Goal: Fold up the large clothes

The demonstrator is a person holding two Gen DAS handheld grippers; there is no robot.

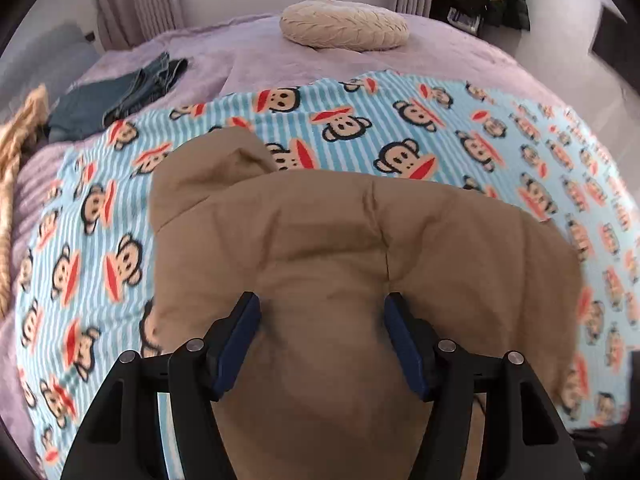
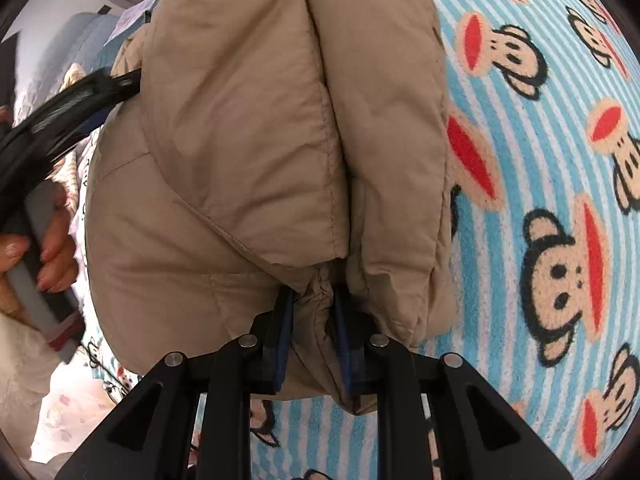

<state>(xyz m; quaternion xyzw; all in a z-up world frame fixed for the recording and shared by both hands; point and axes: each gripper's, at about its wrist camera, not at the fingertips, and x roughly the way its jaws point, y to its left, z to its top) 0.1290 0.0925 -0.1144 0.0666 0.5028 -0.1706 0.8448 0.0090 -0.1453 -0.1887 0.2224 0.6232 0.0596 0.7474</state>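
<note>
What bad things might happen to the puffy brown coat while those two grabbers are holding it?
1. The right gripper pinches only a thin bunch of the tan jacket, so the slippery fabric might slide out.
2. The left gripper spans a fat, puffy bulge; its grip may be loose, and the fold could spring open.
3. Tugging might drag and wrinkle the monkey blanket underneath.

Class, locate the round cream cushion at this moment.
In the left wrist view, the cream cushion lies at top centre on the lilac bedspread, beyond the monkey-print blanket and below the window.
</note>
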